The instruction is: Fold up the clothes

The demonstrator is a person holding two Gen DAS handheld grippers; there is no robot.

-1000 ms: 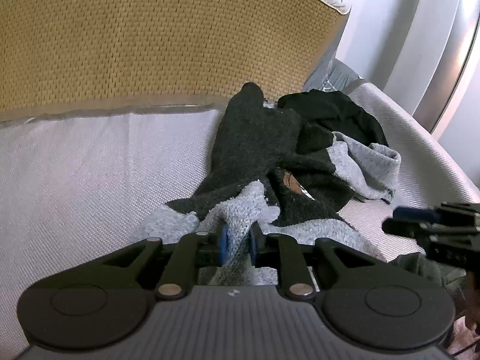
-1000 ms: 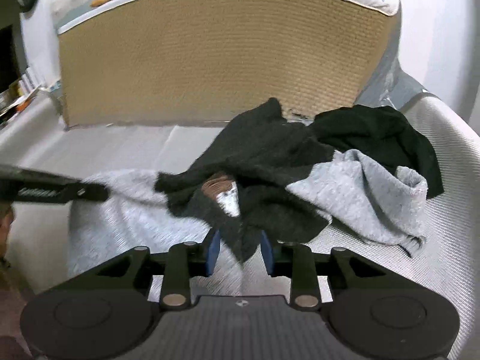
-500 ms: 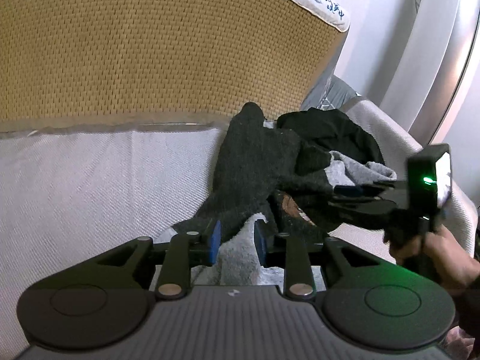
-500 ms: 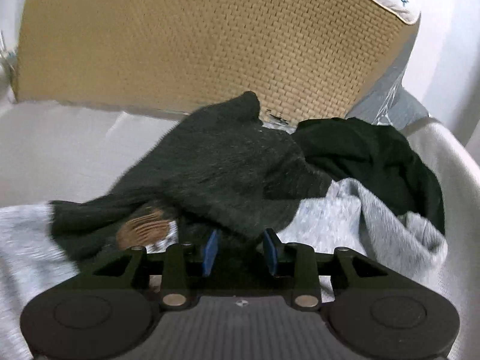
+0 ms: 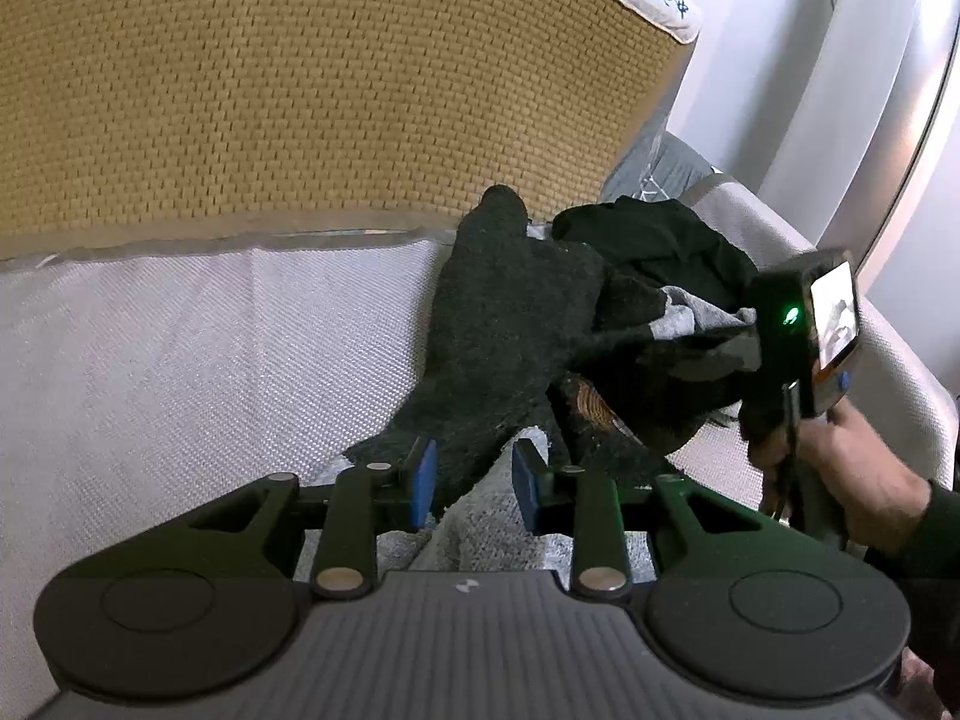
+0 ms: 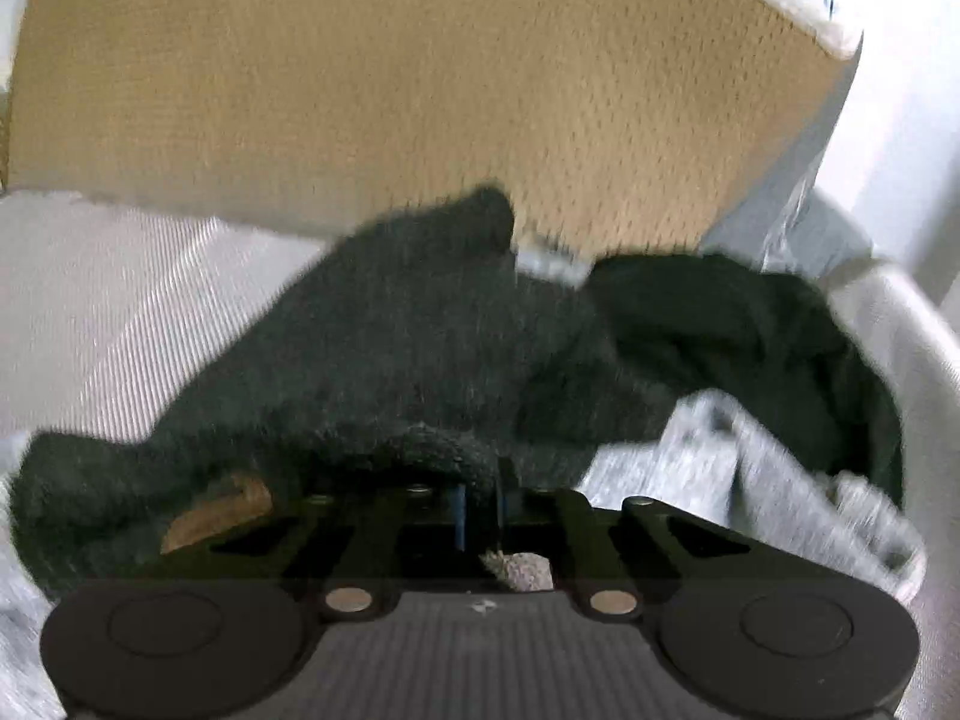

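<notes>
The dark grey and light grey sweater (image 5: 516, 336) is seen heaped on the white woven bed surface (image 5: 180, 360), in front of the tan woven mattress (image 5: 300, 90). A fold of its dark knit is pinched by the right hand-held gripper (image 6: 480, 504), whose jaws have just been closing. The left hand-held gripper (image 5: 474, 480) has just been opening, and its blue pads (image 5: 425, 480) are held apart around the sweater's edge without pressing it.

Charcoal-and-grey sweater (image 5: 516, 324); black garment (image 5: 654, 240); tan woven panel (image 5: 300, 90); white textured bed (image 5: 180, 360); blue-padded tool (image 5: 474, 477).

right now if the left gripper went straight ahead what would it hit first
Most likely the dark fuzzy sweater: the left gripper is open, with the sweater's edge already between its jaws. Depth is hard to judge.
</notes>
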